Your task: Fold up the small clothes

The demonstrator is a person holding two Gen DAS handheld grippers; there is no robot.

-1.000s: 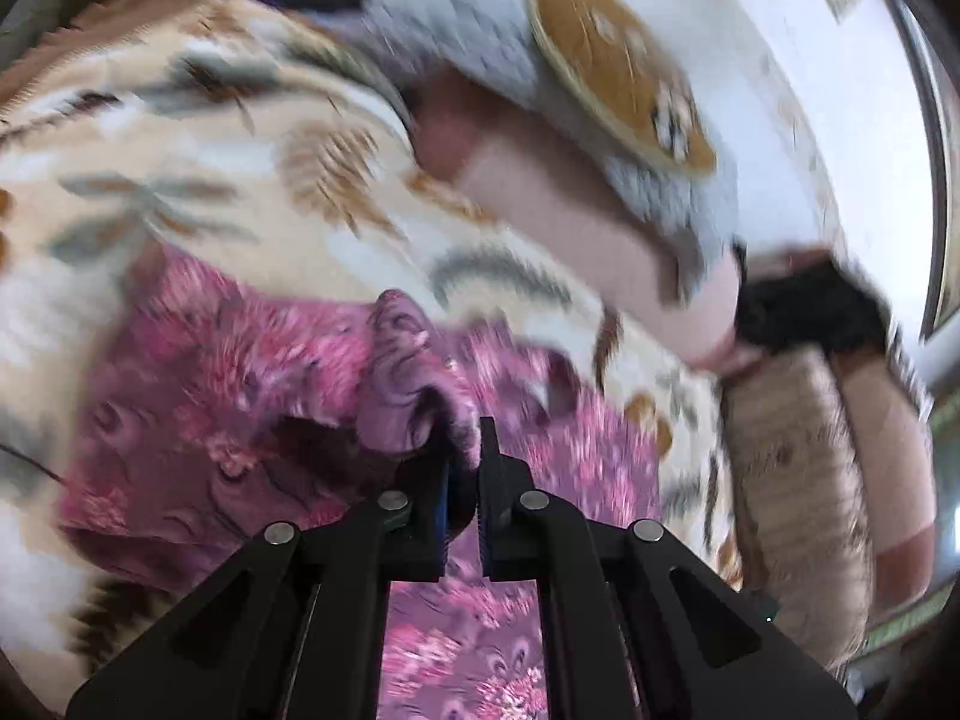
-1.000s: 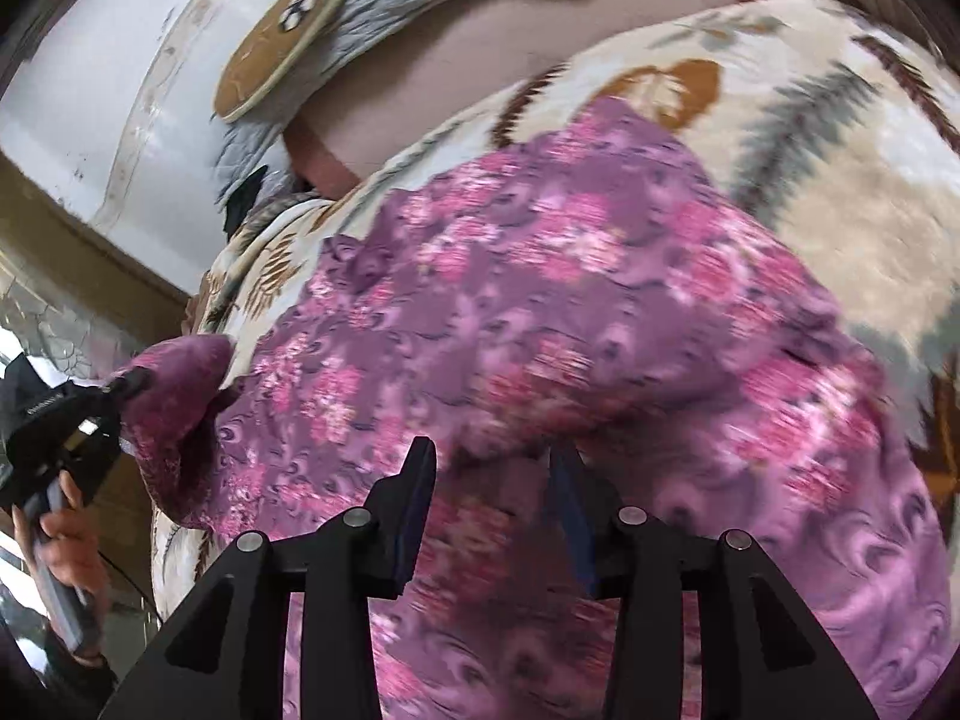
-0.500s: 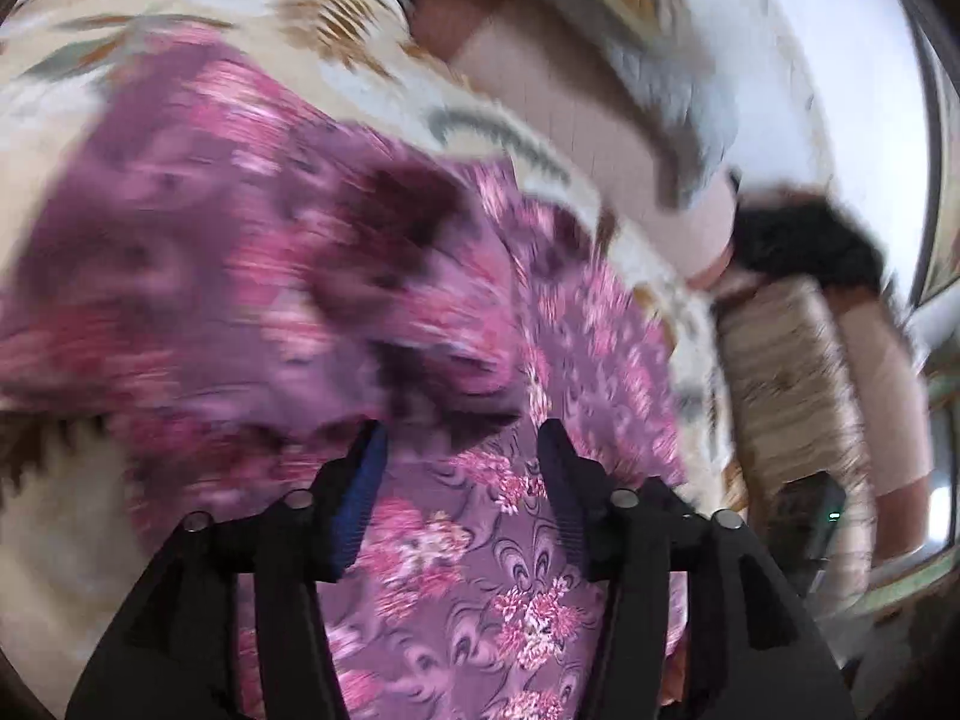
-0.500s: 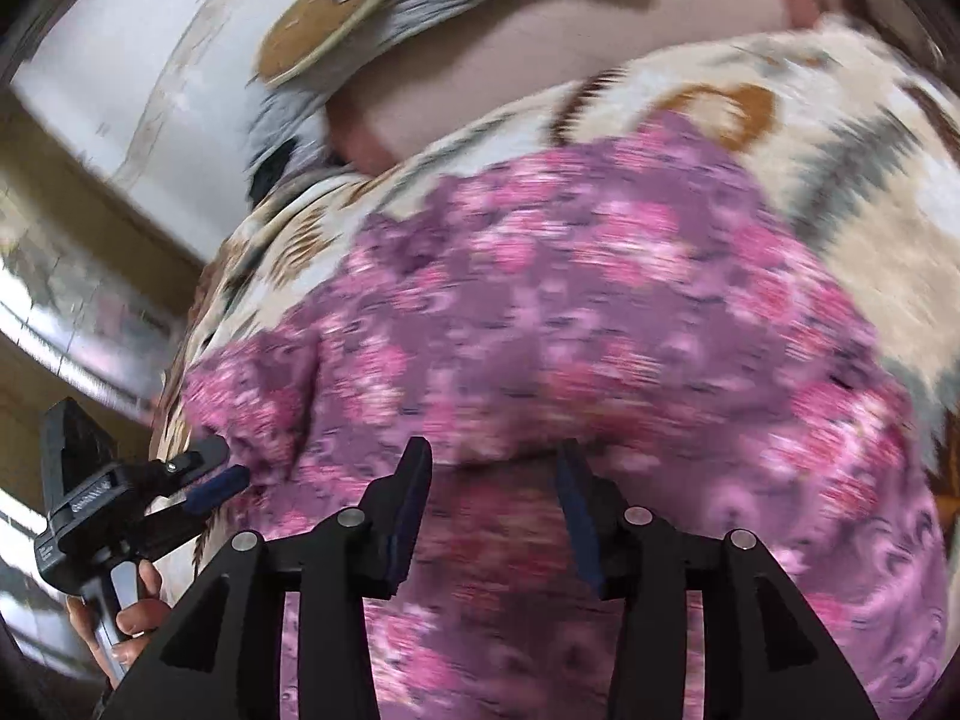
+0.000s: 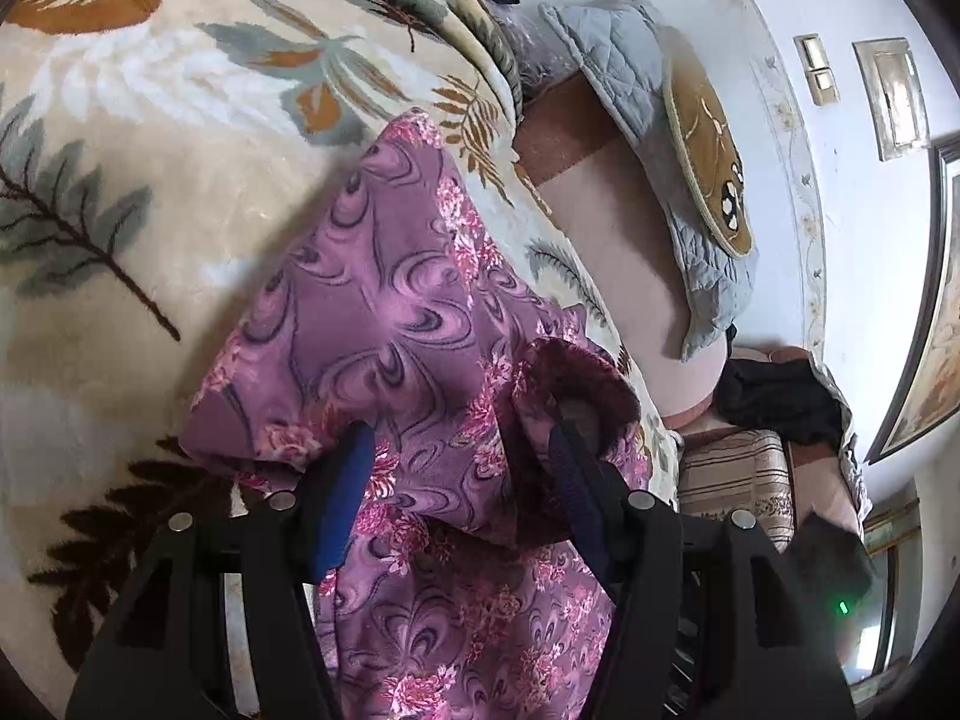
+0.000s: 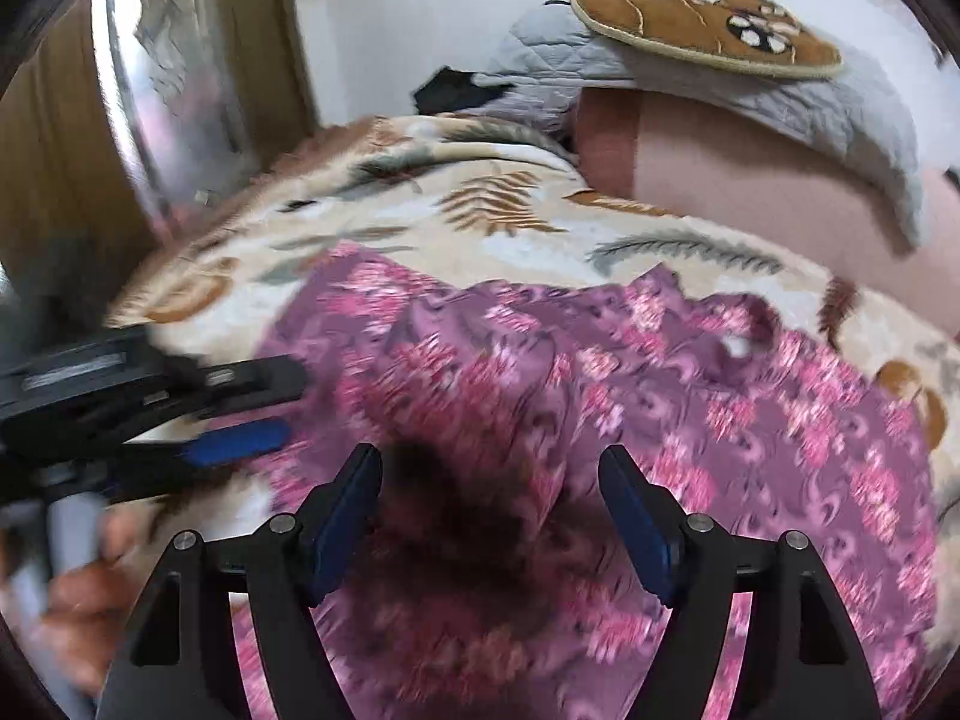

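Note:
A purple garment with pink flowers (image 5: 390, 312) lies on the leaf-patterned blanket (image 5: 120, 138), one sleeve laid over its body. The sleeve's dark fleecy cuff (image 5: 576, 372) sits just beyond the right fingertip of my left gripper (image 5: 459, 468). That gripper's jaws are opening, with cloth lying between them but not pinched. In the right wrist view the garment (image 6: 690, 408) spreads out, blurred. My right gripper (image 6: 489, 480) hovers over its near part, jaws opening wide and gripping nothing. The left gripper (image 6: 270, 405) shows at the left, held by a hand (image 6: 78, 594).
A grey quilted pad (image 5: 630, 78) with a round brown cushion (image 5: 708, 150) leans on the pink backrest (image 5: 630, 252) by the white wall. A striped cushion (image 5: 732, 480) and dark clothes (image 5: 774, 396) lie at the right. A wooden panel (image 6: 54, 150) stands at the left.
My left gripper was shut on the sleeve cuff; it carried the sleeve over the garment and let go. The right gripper's jaws widened, and it swung across the garment.

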